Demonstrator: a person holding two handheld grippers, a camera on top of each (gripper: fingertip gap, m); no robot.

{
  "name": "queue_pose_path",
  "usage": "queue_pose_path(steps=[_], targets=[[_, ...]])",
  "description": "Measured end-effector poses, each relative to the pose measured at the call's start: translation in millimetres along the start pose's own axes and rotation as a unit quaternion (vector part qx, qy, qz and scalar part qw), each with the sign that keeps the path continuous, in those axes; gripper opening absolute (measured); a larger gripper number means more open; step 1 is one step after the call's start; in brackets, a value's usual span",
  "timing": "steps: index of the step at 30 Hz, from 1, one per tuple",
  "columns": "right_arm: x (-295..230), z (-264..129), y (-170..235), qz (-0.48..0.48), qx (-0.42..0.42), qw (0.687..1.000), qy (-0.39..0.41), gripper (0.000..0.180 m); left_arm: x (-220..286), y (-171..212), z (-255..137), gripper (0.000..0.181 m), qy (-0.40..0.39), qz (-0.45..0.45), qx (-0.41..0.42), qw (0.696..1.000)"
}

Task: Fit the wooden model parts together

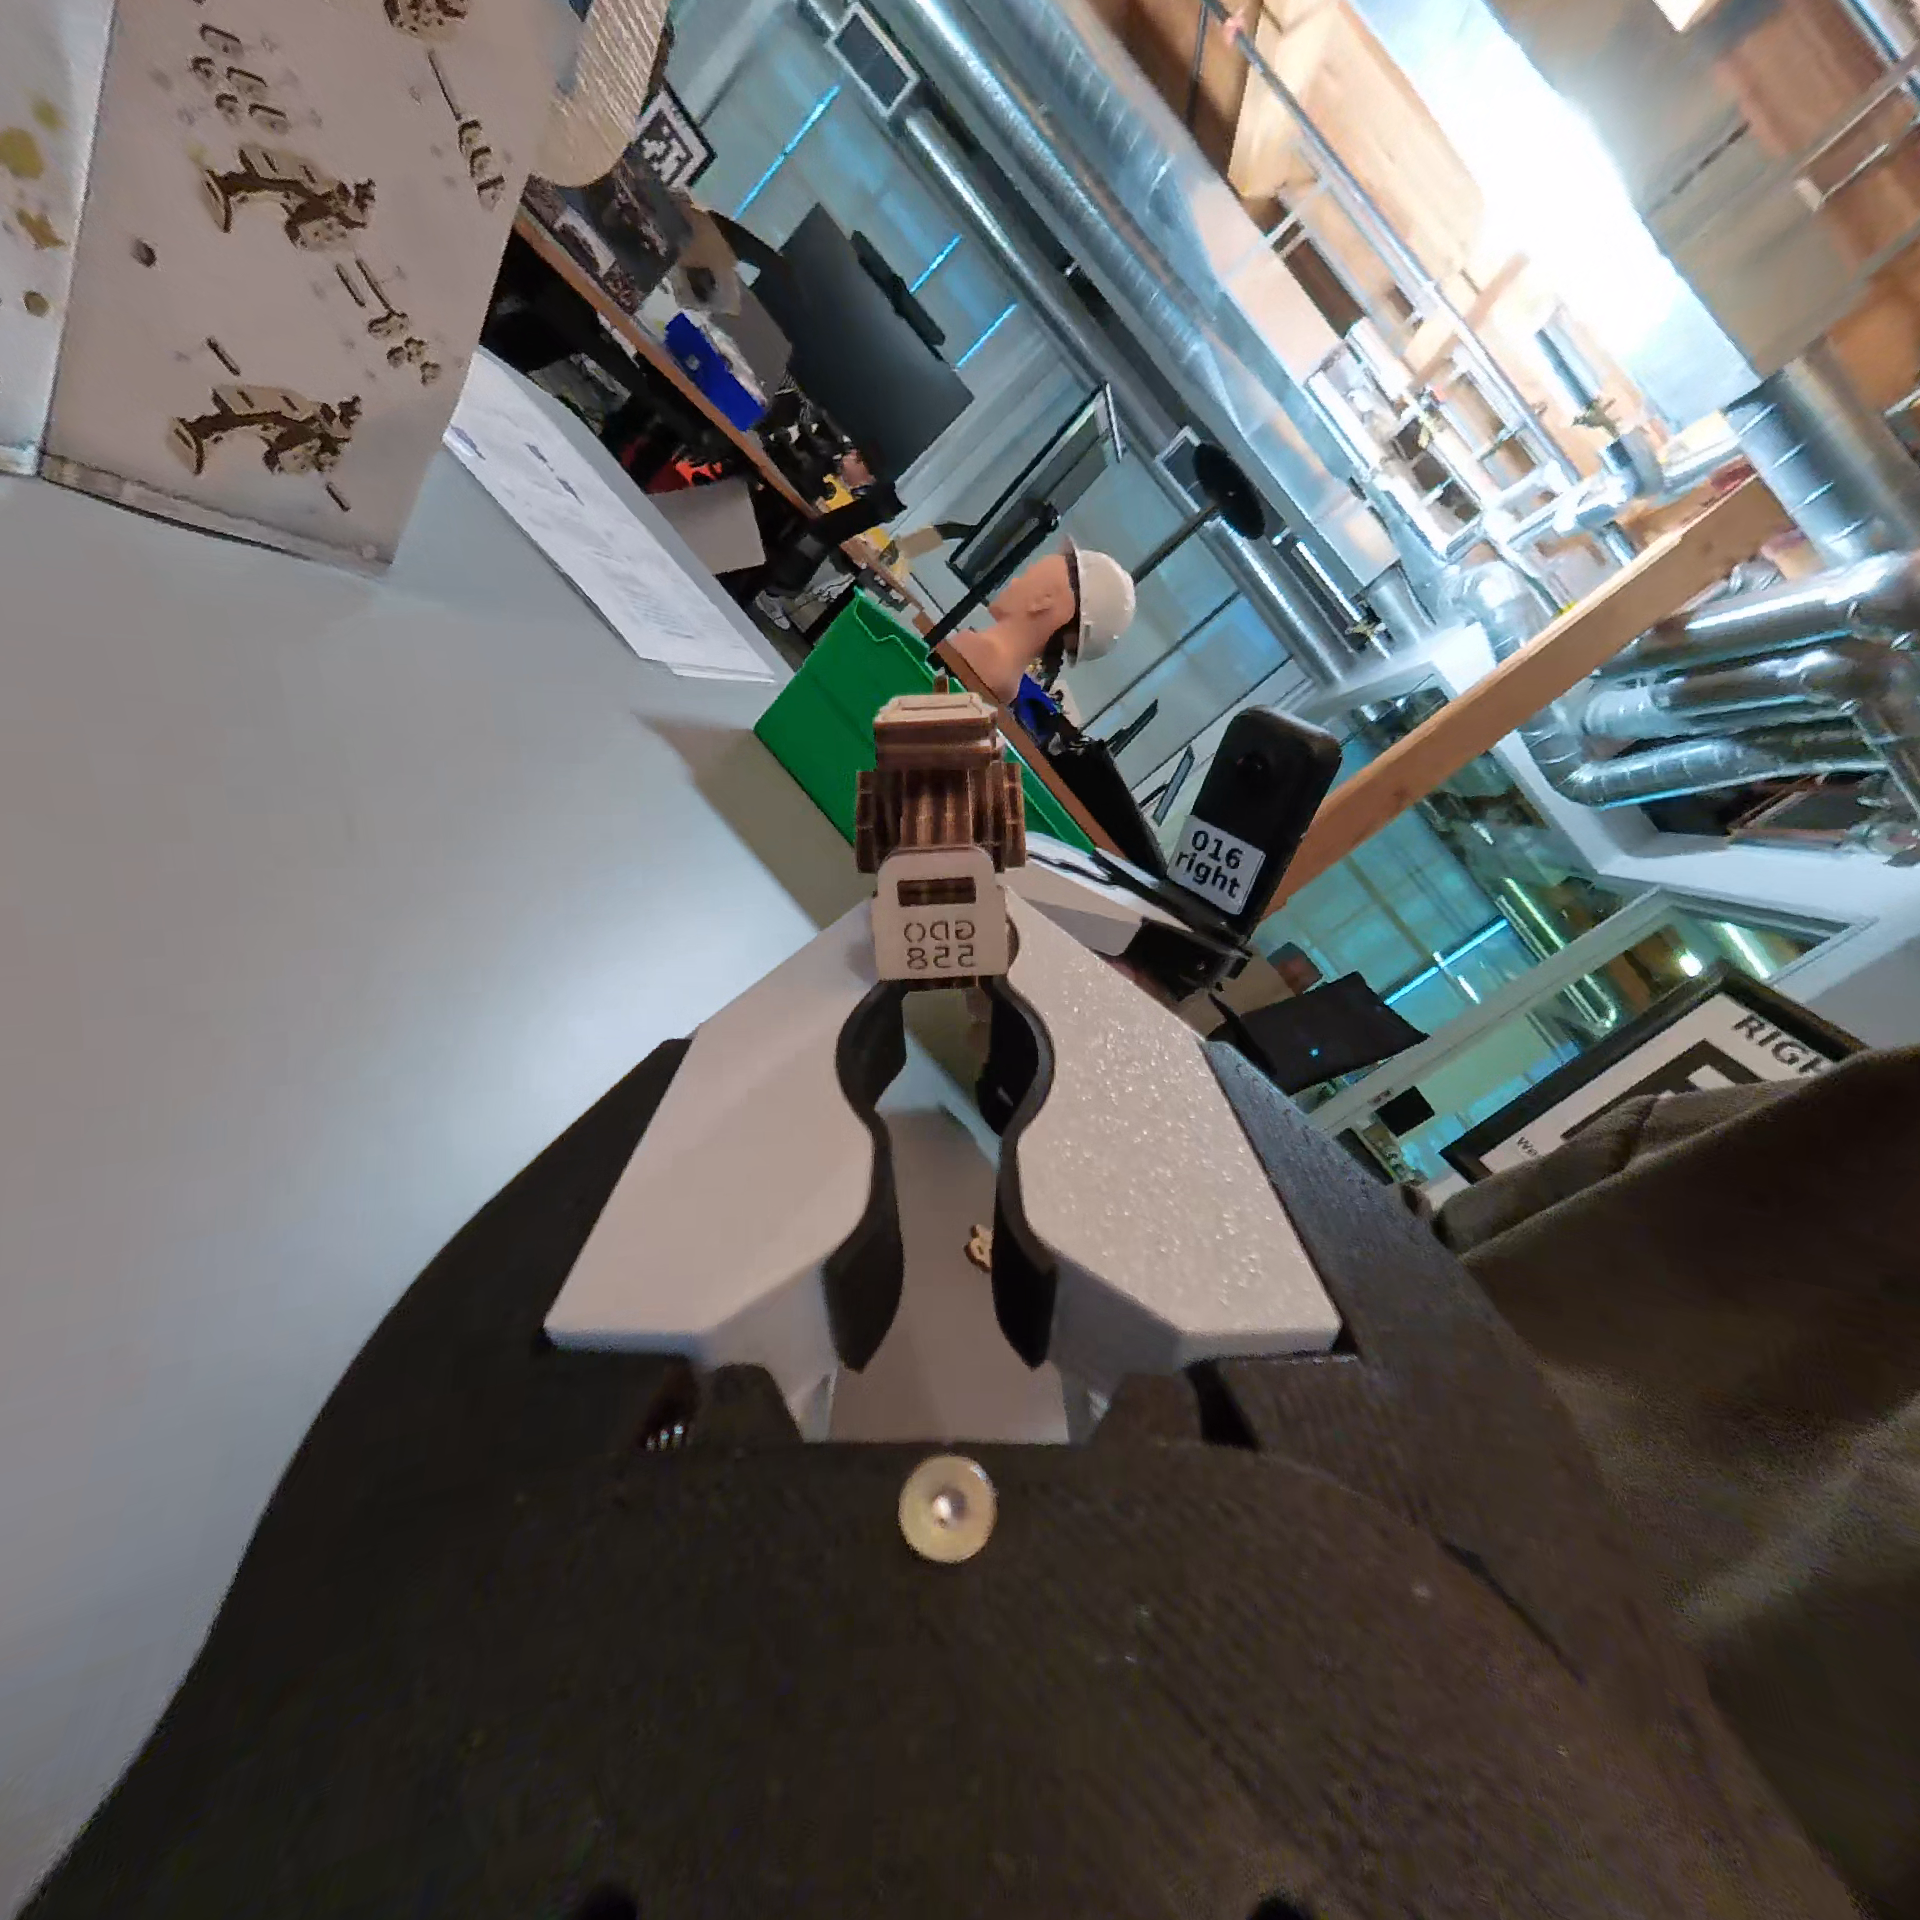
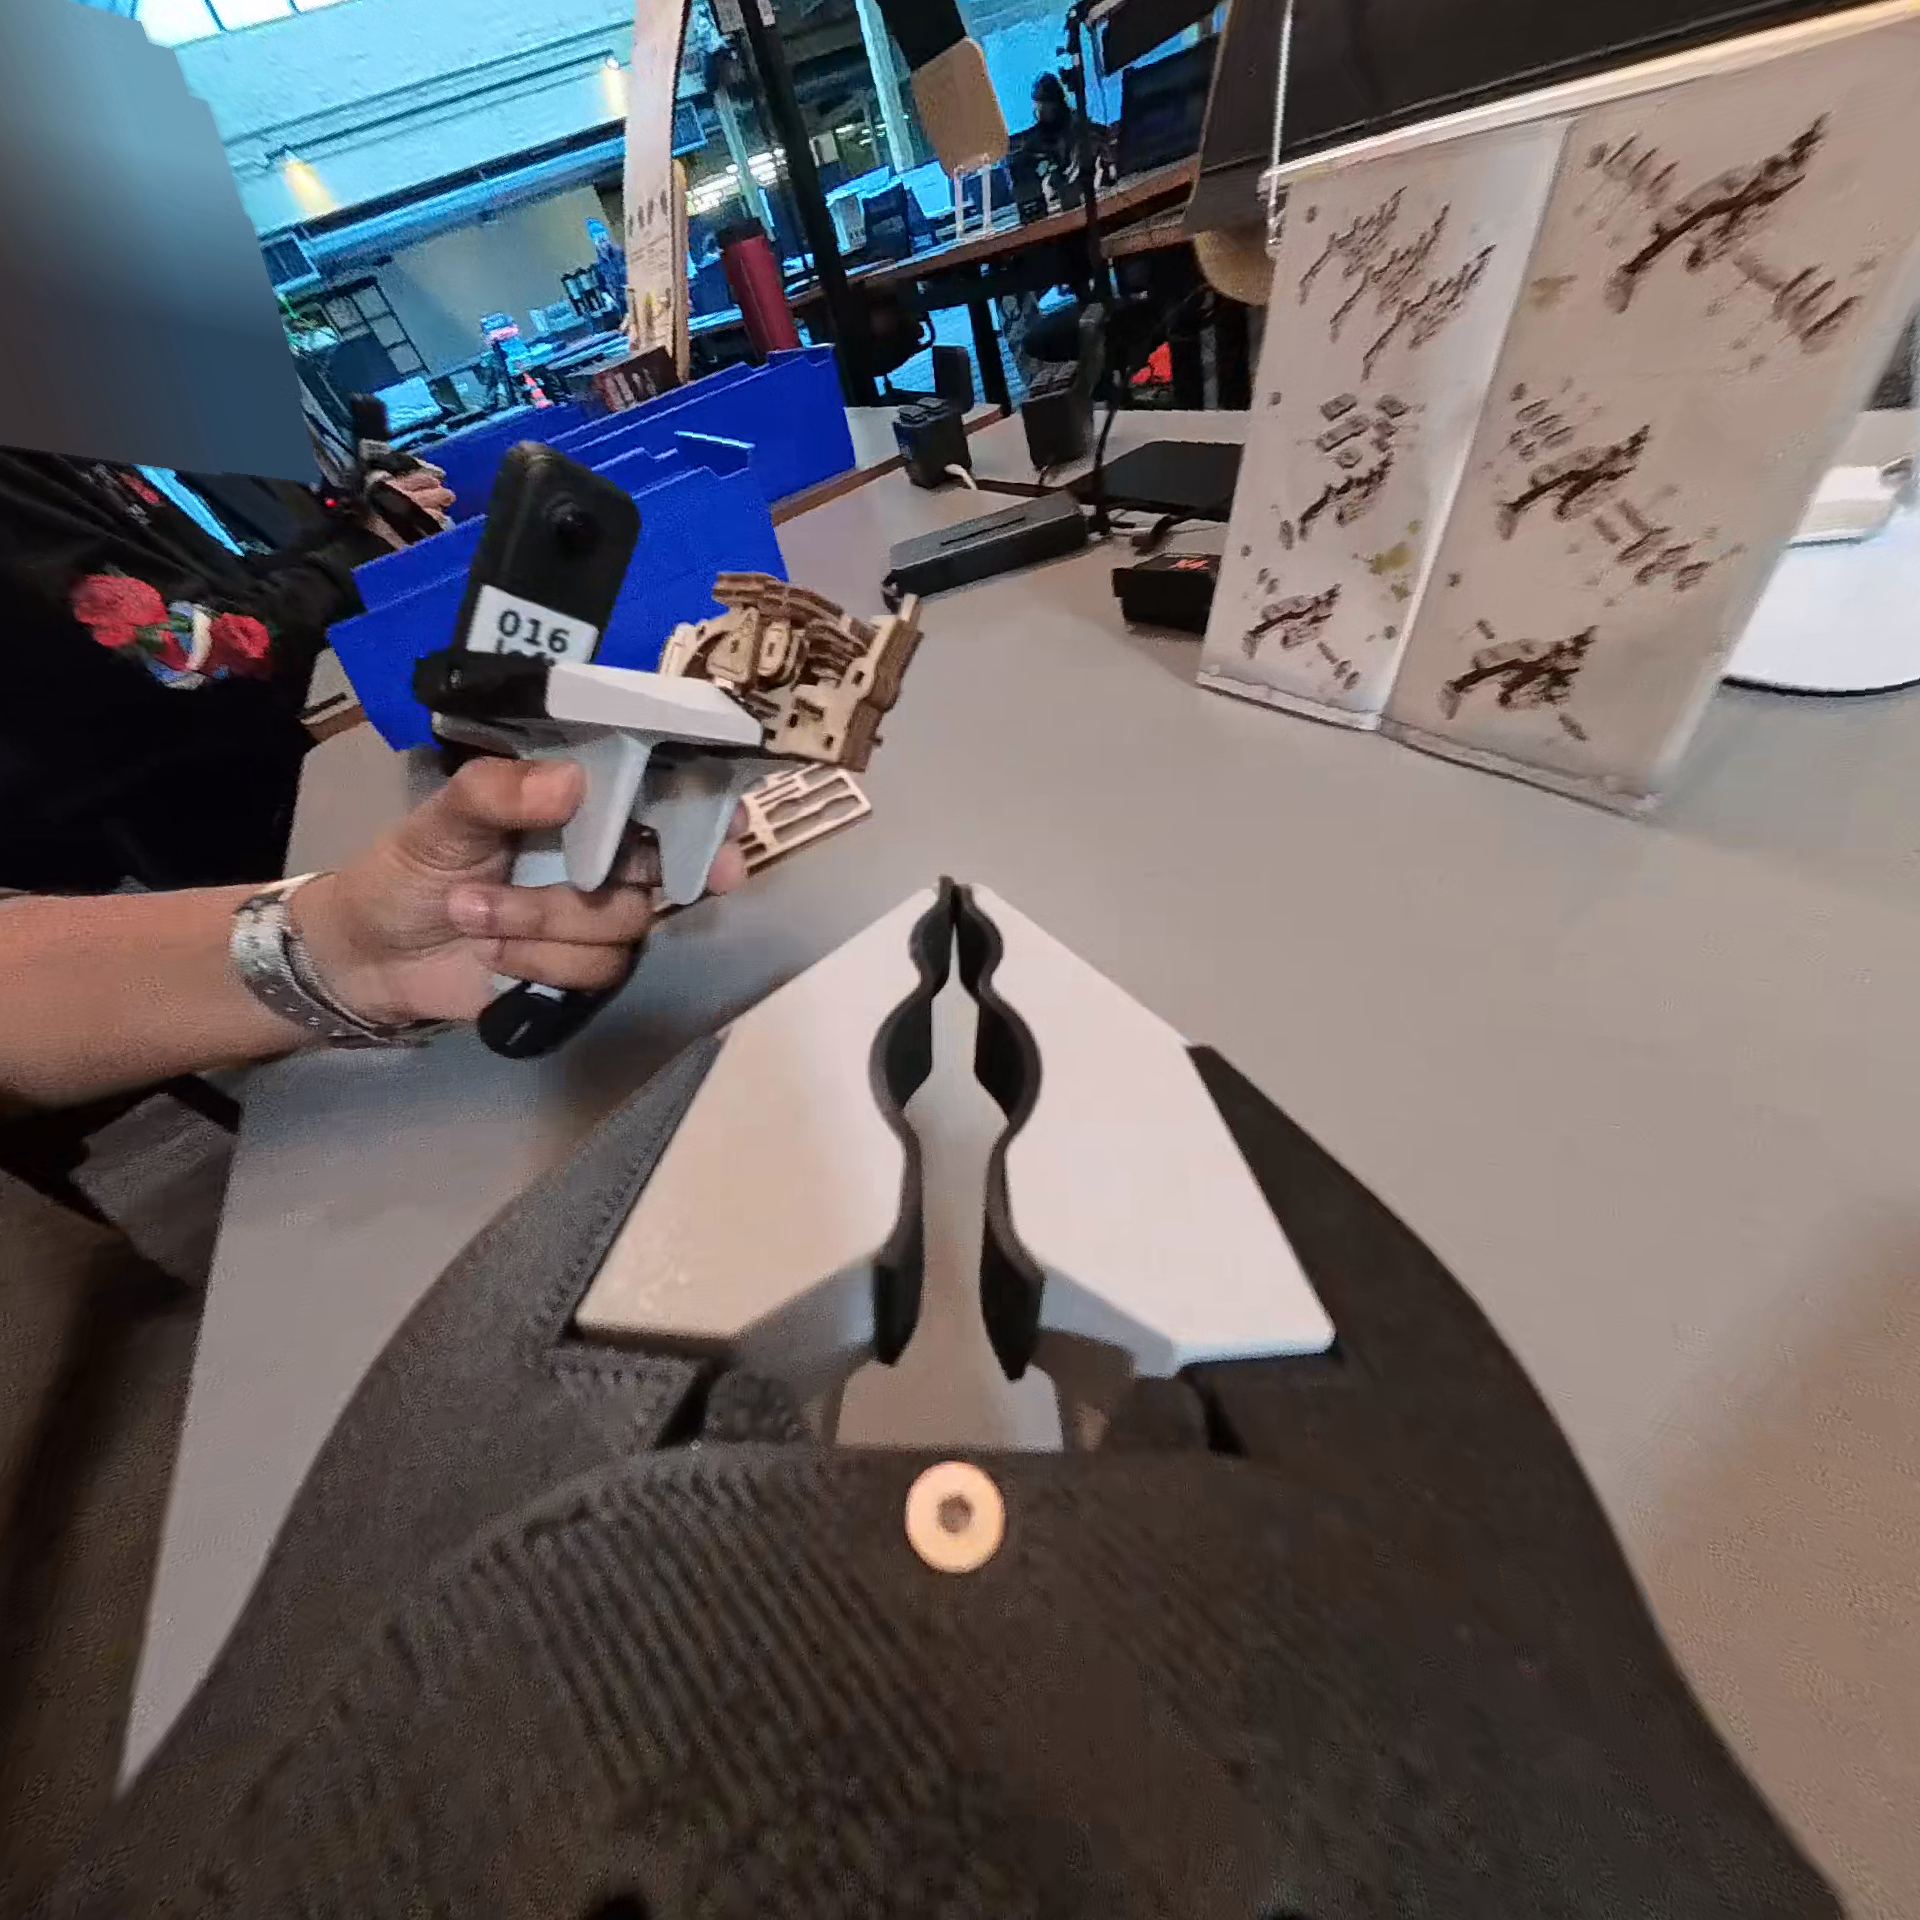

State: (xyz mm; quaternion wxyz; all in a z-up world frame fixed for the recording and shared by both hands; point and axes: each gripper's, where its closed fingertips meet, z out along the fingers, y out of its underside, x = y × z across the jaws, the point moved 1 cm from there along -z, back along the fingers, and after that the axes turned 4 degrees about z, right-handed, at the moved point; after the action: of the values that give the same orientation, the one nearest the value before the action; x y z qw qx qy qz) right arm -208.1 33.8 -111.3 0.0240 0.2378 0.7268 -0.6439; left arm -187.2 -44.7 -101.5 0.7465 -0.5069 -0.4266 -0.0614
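My left gripper [image 1: 940,987] is shut on a partly built wooden model [image 1: 938,805], gripping its pale end plate and holding it above the grey table [image 1: 312,883]. In the right wrist view the left gripper [image 2: 748,727] is held up by a hand at the left, with the brown and pale wooden model [image 2: 800,660] sticking out to the right. A flat wooden parts sheet [image 2: 810,810] lies on the table just below it. My right gripper [image 2: 948,896] is shut and empty, low over the table [image 2: 1299,987], to the right of the model and apart from it.
A standing instruction sheet [image 2: 1538,416] with model pictures is at the far right; it also shows in the left wrist view [image 1: 260,260]. Blue bins [image 2: 623,499] stand behind the left gripper. A green bin [image 1: 831,696], papers [image 1: 603,540], black boxes and cables [image 2: 987,540] sit farther back. The left gripper's tips are roughly 7 centimetres from the right gripper's.
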Motion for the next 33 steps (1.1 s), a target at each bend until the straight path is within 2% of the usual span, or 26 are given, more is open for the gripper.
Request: queue_pose_path(steps=[10,17,21,23,27,30,33], targets=[[-6,-9,-6,0.042,0.027,0.999,-0.007,0.0,13,5,-9,0.004,0.026,-0.048,0.013,0.998],[3,0,-8,0.051,0.022,0.998,-0.016,0.0,6,5,7,0.005,0.024,-0.025,-0.013,0.999],[-4,6,-11,0.038,0.023,0.999,-0.025,0.0,8,14,19,0.005,0.026,0.032,-0.059,0.997],[-8,10,-5,0.033,0.013,0.999,-0.026,0.0,9,19,22,0.005,0.033,0.029,-0.07,0.997],[-7,8,3,-0.031,-0.008,0.999,0.008,0.0,9,21,23,0.005,0.039,-0.018,-0.058,0.997],[5,5,8,-0.058,-0.039,0.996,0.052,0.0,8,17,21,0.005,0.025,0.0,-0.048,0.999],[7,-1,7,-0.051,-0.056,0.995,0.062,0.0,1,4,16,0.005,-0.009,0.038,-0.015,0.999]])
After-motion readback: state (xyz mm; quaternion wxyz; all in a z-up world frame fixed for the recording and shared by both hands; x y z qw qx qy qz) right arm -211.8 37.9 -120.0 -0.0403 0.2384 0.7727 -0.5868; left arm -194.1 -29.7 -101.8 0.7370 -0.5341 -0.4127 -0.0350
